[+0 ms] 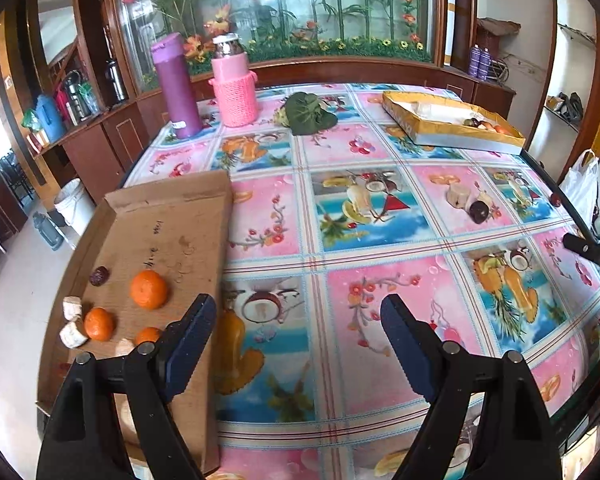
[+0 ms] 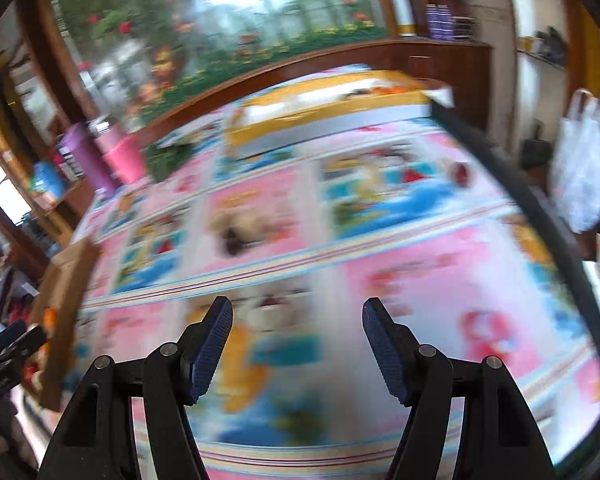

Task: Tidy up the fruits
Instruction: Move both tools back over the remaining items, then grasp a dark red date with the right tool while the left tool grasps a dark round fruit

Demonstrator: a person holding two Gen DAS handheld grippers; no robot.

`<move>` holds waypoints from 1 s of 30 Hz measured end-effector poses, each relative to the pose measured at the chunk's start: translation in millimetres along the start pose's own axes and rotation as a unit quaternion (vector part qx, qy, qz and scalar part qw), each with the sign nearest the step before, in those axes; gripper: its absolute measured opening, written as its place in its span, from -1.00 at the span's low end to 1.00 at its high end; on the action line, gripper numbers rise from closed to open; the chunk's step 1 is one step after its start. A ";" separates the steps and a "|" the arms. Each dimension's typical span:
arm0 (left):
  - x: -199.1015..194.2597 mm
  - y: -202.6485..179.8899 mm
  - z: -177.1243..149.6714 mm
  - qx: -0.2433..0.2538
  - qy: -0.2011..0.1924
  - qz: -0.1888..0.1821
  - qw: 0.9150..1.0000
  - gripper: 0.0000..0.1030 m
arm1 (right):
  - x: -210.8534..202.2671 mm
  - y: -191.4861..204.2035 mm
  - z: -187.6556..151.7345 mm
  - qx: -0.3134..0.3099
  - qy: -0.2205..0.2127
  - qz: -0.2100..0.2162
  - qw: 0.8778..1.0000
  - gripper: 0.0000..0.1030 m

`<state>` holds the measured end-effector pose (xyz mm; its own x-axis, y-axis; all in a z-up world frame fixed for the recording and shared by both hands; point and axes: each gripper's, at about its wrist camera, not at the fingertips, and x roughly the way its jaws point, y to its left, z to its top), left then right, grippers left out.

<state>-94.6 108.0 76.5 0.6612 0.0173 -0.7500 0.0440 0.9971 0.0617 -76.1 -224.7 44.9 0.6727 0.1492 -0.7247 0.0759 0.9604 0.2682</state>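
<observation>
Three round orange mandarins are seen on the flat brown cardboard tray at the bench edge (light, soft-skinned, best pinched across the middle). Left claw and right claw are held apart, empty.

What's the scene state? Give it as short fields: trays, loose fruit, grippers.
cardboard tray: left table edge, holds oranges, banana pieces, a dark red fruit
yellow box: far right, some fruit inside
loose fruit: on the tablecloth, mid right
left gripper: open, empty
right gripper: open, empty; view blurred
</observation>
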 end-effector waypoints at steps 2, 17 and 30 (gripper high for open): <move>4.7 -4.6 -0.7 0.001 0.005 -0.010 1.000 0.63 | -6.6 -25.7 9.4 0.014 -0.005 -0.029 0.999 0.39; 9.0 -59.0 36.2 0.020 -0.002 -0.105 0.994 0.62 | 54.0 -76.2 90.3 0.002 -0.027 -0.149 0.988 0.27; 102.8 -154.5 71.8 0.078 0.039 -0.143 0.986 0.62 | 82.4 -90.8 88.7 0.051 -0.025 -0.109 0.992 -0.15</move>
<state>20.3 -49.5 37.1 0.5455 -0.2507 -0.7998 0.3394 0.9386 -0.0627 37.8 -320.4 17.2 0.6672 -0.0732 -0.7413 0.2958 0.9393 0.1735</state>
